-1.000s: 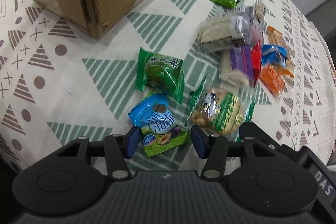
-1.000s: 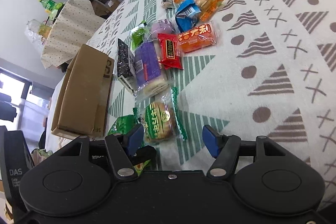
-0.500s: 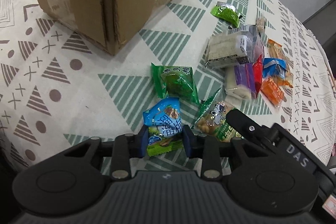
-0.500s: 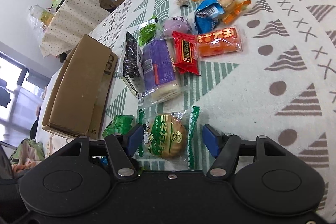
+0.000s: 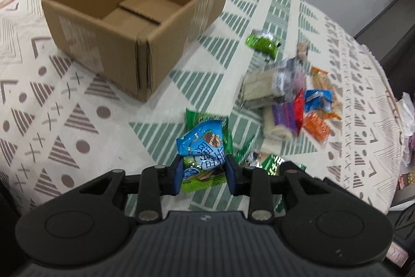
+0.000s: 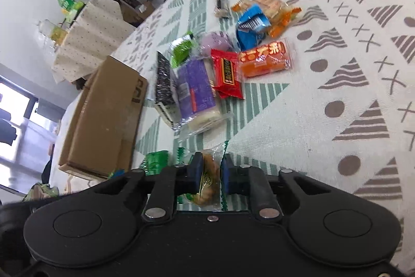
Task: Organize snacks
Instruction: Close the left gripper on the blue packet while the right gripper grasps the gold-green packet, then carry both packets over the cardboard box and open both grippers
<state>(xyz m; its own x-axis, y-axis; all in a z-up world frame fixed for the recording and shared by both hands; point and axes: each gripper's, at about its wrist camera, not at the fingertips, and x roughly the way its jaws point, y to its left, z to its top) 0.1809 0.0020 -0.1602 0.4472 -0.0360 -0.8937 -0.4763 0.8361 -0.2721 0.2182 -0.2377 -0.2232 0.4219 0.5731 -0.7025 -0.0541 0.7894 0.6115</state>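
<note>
Cardboard box [image 5: 135,14] sits far left on the patterned tablecloth [image 5: 64,121], top open, nothing visible inside but its bottom flaps. Moving right from there, the left gripper [image 5: 205,173] is clamped onto a blue plum-candy packet [image 5: 203,149], fingers pressed against both sides of it, and the packet sticks up between them above the cloth. Peeking out right behind it is a green packet [image 5: 193,117] lying flat on the table. Further right you get the main snack pile: a small lime-green packet [image 5: 262,42] off by itself toward the back, then a pale wafer pack [image 5: 262,87], a purple-labelled cake roll [image 5: 278,121], a red packet [image 5: 298,105], a blue packet [image 5: 319,100] and an orange one [image 5: 315,125], all touching or overlapping. It's kinda motion-blurred so labels are hard to read.

From the right wrist camera the box shows up at the left edge on its side of the view, the pile sits in the middle, and the orange packet is on the right of the heap. The right gripper [image 6: 210,171] is squeezed nearly shut on a bun in a clear green-edged wrapper [image 6: 208,178], pinching it narrow between the blue pads. Can't tell whether that one's off the cloth.
</note>
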